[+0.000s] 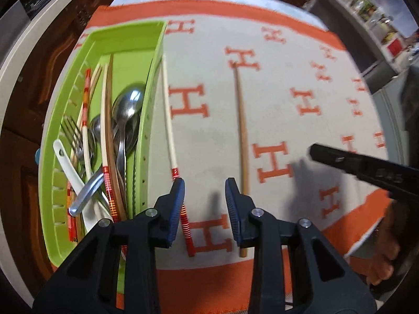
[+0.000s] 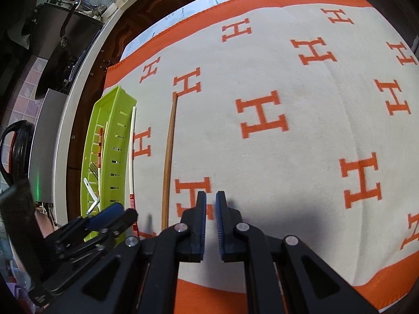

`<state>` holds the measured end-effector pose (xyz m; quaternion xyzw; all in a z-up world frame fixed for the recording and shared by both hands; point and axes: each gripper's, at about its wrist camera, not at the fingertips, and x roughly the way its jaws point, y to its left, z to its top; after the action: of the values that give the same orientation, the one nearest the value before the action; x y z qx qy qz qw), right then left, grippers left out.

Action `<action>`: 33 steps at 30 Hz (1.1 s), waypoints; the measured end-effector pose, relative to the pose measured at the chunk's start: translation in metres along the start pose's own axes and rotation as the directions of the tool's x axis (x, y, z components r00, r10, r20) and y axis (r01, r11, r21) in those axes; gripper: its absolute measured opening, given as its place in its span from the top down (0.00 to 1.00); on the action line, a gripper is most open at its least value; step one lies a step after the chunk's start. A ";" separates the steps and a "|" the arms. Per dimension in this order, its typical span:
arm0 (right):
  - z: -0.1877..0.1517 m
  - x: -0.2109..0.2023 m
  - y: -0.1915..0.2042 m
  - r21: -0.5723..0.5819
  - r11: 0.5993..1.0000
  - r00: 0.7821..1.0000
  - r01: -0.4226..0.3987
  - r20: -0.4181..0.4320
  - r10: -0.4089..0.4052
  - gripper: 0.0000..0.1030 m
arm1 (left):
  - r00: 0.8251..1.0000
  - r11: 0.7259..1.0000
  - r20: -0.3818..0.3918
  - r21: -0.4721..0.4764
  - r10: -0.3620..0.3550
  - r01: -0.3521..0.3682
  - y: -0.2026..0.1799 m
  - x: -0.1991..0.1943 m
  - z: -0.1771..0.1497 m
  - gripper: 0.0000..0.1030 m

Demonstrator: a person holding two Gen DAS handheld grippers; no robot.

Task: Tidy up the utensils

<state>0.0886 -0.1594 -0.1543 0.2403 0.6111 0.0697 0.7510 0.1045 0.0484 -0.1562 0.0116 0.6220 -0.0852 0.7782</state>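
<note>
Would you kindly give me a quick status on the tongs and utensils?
Left tongs open, empty. Right tongs nearly closed, empty. White chopstick and wooden chopstick lie outside green tray. Nothing in the way.

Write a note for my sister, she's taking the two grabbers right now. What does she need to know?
Left gripper: open, empty, hovering over the cloth between the two loose chopsticks.
Right gripper: nearly shut, a thin gap, holding nothing, just right of the wooden chopstick.
Green tray: at the cloth's left edge, already holding spoons, a fork, a white ladle-type spoon and several chopsticks.
Left to do: the white chopstick with red bands lies on the cloth right beside the tray's outer wall; the plain wooden chopstick lies farther right. Both probably go in the tray.
</note>
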 end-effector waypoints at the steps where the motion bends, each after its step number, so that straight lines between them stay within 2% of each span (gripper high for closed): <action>1: 0.001 0.001 -0.002 0.000 1.000 1.000 -0.004 -0.001 0.004 0.93 | 1.000 1.000 -0.016 -0.007 0.013 -0.014 -0.001 0.005 0.000 0.72; 4: 0.001 0.002 -0.006 0.003 1.000 1.000 -0.014 -0.005 0.014 0.93 | 0.996 0.997 -0.050 -0.021 0.075 -0.076 -0.003 0.019 0.001 0.72; 7: 0.002 0.004 -0.009 0.006 1.000 1.000 -0.026 -0.011 0.026 0.93 | 0.992 0.994 -0.069 -0.031 0.103 -0.105 -0.004 0.027 0.002 0.72; 13: 0.003 0.007 -0.013 0.012 0.999 0.999 -0.050 -0.018 0.050 0.93 | 0.991 0.994 -0.083 -0.032 0.102 -0.105 -0.009 0.036 0.011 0.72; 22: 0.004 0.009 -0.023 0.029 0.998 0.998 -0.058 -0.018 0.058 0.93 | 0.993 0.994 -0.054 -0.009 0.107 -0.108 -0.017 0.048 0.047 0.72; 25: 0.004 0.009 -0.027 0.036 0.998 0.998 -0.057 -0.021 0.057 0.93 | 0.994 0.995 -0.045 0.020 0.096 -0.095 -0.021 0.050 0.051 0.79; 27: 0.004 0.010 -0.025 0.038 0.998 0.998 -0.055 -0.022 0.056 0.93 | 0.995 0.995 -0.034 0.046 0.095 -0.093 -0.025 0.050 0.054 0.94; 30: 0.004 0.011 -0.023 0.034 0.998 0.998 -0.056 -0.031 0.057 0.93 | 0.994 0.992 -0.025 0.071 0.110 -0.108 -0.034 0.052 0.060 0.97; 33: 0.003 0.012 -0.019 0.024 0.998 0.998 -0.058 -0.038 0.059 0.93 | 0.995 0.993 -0.027 0.075 0.098 -0.095 -0.037 0.052 0.050 0.97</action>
<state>0.0910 -0.1717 -0.1730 0.2653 0.6190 0.0891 0.7338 0.1587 -0.0001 -0.1919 0.0718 0.6290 -0.0702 0.7709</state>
